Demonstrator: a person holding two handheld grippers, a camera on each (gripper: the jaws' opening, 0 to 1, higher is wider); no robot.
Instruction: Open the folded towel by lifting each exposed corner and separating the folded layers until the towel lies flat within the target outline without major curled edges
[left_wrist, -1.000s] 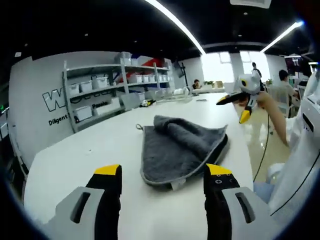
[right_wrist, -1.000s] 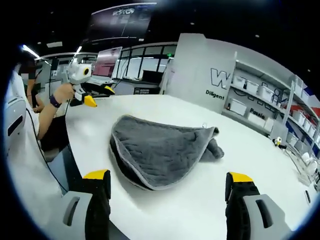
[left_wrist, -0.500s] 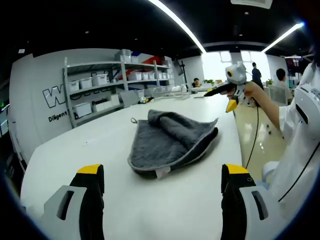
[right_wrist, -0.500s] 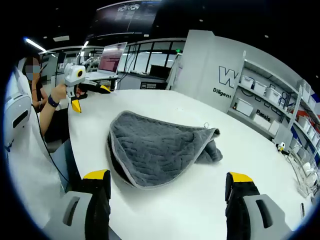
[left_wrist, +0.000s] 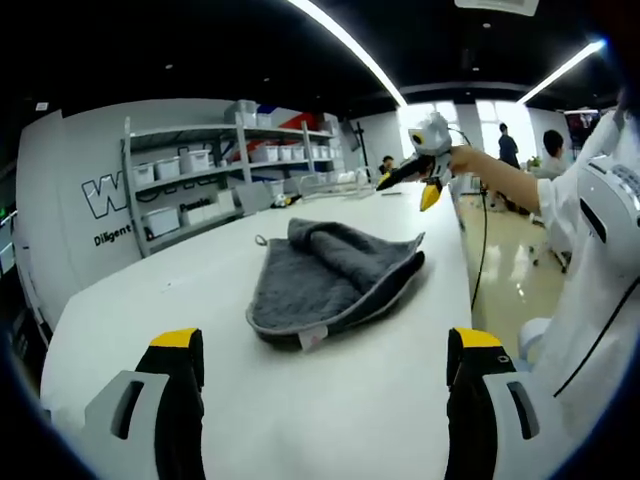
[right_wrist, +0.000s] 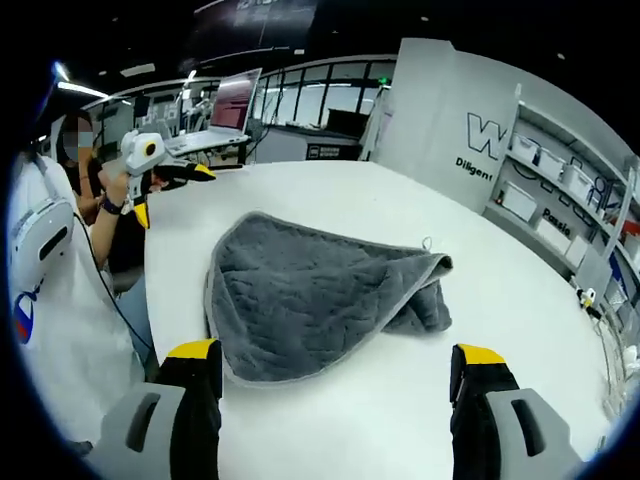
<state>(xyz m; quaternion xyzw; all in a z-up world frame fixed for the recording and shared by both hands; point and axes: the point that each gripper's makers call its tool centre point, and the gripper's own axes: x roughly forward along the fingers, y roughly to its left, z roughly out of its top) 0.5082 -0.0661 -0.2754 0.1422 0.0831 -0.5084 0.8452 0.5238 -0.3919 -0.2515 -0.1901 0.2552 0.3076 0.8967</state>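
Observation:
A grey folded towel (left_wrist: 330, 278) with a pale hem lies on the white table (left_wrist: 150, 300); a small label sticks out at its near edge and a loop at its far corner. The top layer is bunched at the far side. In the right gripper view the towel (right_wrist: 310, 300) lies just ahead of the jaws. My left gripper (left_wrist: 327, 350) is open, short of the towel, with nothing between its fingers. My right gripper (right_wrist: 337, 357) is open at the towel's near edge, not touching it. The right gripper (left_wrist: 420, 172) hovers beyond the towel; the left gripper (right_wrist: 165, 178) hangs over the table's corner.
Metal shelves (left_wrist: 190, 185) with white bins line the wall behind the table. A screen (right_wrist: 232, 100) stands on a desk beyond it. The table edge (left_wrist: 468, 300) runs close to the person's white sleeve (left_wrist: 600, 260). People (left_wrist: 505, 145) stand far off.
My left gripper's jaws have spread wider. Both cameras shifted; the right gripper view now looks down on the towel from closer. The towel has stayed as it lay.

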